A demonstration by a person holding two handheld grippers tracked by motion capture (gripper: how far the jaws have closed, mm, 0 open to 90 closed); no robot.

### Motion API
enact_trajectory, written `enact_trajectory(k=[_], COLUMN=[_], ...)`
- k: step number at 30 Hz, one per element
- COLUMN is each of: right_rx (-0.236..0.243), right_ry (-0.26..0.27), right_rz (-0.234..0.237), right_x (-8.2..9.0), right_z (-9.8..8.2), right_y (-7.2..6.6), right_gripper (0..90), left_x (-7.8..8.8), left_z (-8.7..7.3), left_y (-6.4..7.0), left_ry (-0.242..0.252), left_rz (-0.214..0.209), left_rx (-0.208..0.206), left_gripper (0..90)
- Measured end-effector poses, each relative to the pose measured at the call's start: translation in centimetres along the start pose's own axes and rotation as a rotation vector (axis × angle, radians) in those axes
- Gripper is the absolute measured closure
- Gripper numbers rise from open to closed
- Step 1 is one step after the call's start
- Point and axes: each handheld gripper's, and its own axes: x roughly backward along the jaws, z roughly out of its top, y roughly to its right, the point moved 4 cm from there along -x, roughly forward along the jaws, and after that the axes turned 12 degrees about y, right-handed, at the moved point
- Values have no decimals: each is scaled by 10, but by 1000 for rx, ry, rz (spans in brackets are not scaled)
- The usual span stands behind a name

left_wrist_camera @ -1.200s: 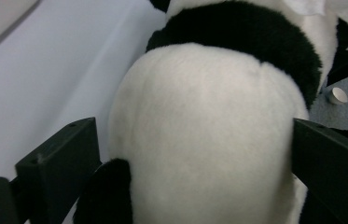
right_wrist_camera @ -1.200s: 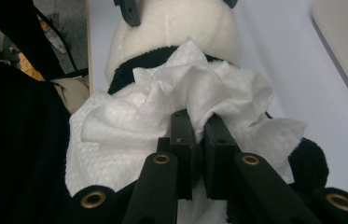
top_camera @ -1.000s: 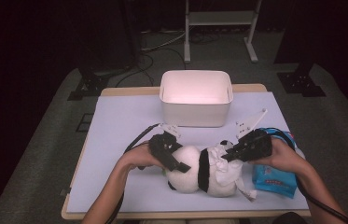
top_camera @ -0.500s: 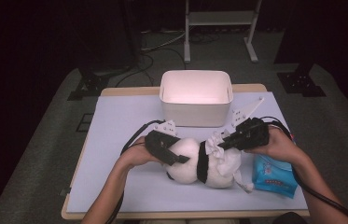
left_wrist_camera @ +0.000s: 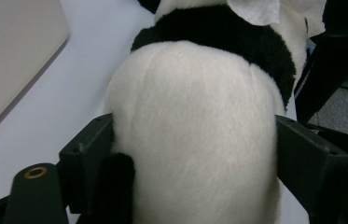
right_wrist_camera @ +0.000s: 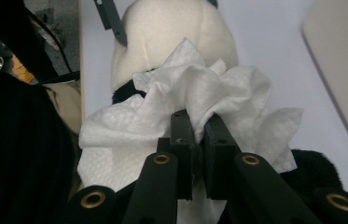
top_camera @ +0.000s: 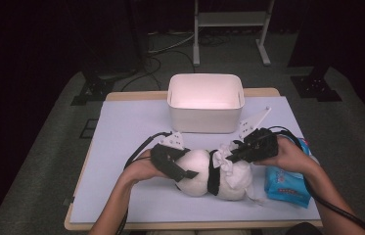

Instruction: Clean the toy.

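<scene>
A black-and-white panda plush (top_camera: 236,178) lies on its side on the table near the front edge. My left gripper (top_camera: 189,170) grips its round white body (left_wrist_camera: 190,84) with one jaw on each flank. Its jaws have just been opening a little, and the plush is still pressed between them. My right gripper (top_camera: 232,155) is shut on a crumpled white tissue (right_wrist_camera: 185,84). It holds the tissue (top_camera: 225,152) against the top of the panda, by the black band.
A white rectangular bin (top_camera: 204,120) stands just behind the panda at the middle of the lilac table (top_camera: 131,127). A blue wipes packet (top_camera: 287,183) lies at the front right, under the right hand. Cables trail from both grippers.
The right gripper with the tissue has shifted slightly left and away from the front edge, over the panda. The left gripper has stayed on the panda's body.
</scene>
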Motion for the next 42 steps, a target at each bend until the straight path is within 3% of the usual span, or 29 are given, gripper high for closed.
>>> enact_trajectory(k=[10,14,19,21,25,28,35,38,42], right_rx=[9,5,1,5,18,20,42,27,28], right_ry=[16,24,23,17,10,3,-26,-28,-27], right_rz=[25,46,53,50,34,17,-41,-65,-44], right_x=[6,8,8,7,4,3,7,9,2], right_z=[-11,-15,-15,-14,-9,-4,10,12,10], right_y=[-11,-13,-14,-15,-12,-10,-1,4,3], right_gripper=[835,835,834,834,835,835,832,832,831], left_x=[6,2,-8,-10,-5,-1,15,19,20], left_z=[0,-3,-8,-10,-10,-8,-3,-3,-10], left_y=[-3,-4,-5,-5,-4,-5,-7,-6,-2], left_ry=[-16,-17,-56,-60,-41,-29,-25,-33,-40], left_rz=[-34,-60,-71,-61,-27,7,94,121,111], left_rx=[51,81,88,79,42,24,-41,-45,-24], left_gripper=[93,68,40,66,204,246,263,263,253])
